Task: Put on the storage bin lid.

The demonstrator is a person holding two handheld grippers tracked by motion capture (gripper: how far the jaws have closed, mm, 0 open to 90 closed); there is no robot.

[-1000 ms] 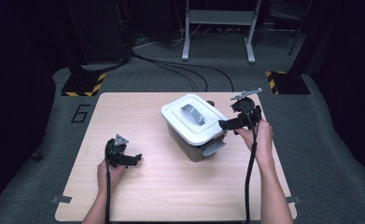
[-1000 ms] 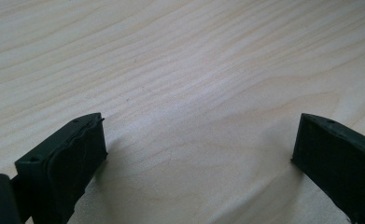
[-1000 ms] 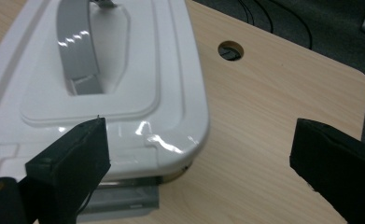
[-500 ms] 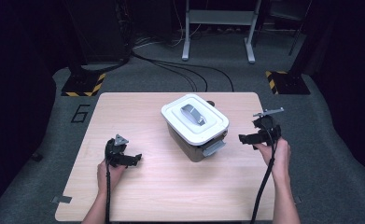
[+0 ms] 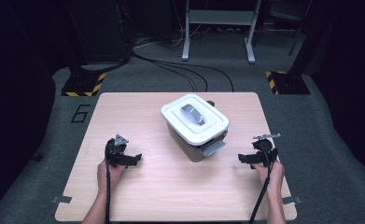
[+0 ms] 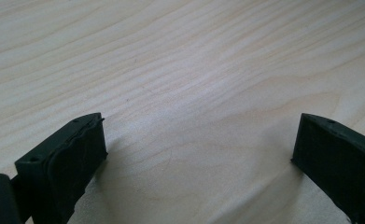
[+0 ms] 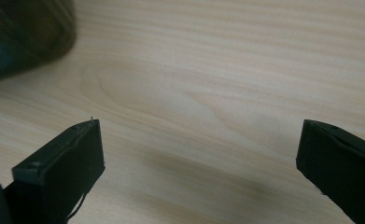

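Both claws seen spread, empty: left claw (image 5: 132, 159), right claw (image 5: 243, 158), low over tabletop (image 5: 138, 112). Risk judged: lidded box (image 5: 195, 126) shoved if approached w/ jaw tips off-line.

One light wooden worktop (image 5: 171, 186). One grey plastic storage box (image 5: 195, 140), fitted with one white lid (image 5: 194, 118) carrying one grey handle (image 5: 193, 114). Two black hand-held grippers: one left (image 5: 132, 159), one right (image 5: 243, 158), each with two fingers, spread apart

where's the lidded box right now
In the high view the lidded box sits on the table, right of centre, between the left gripper and right gripper, touching neither.
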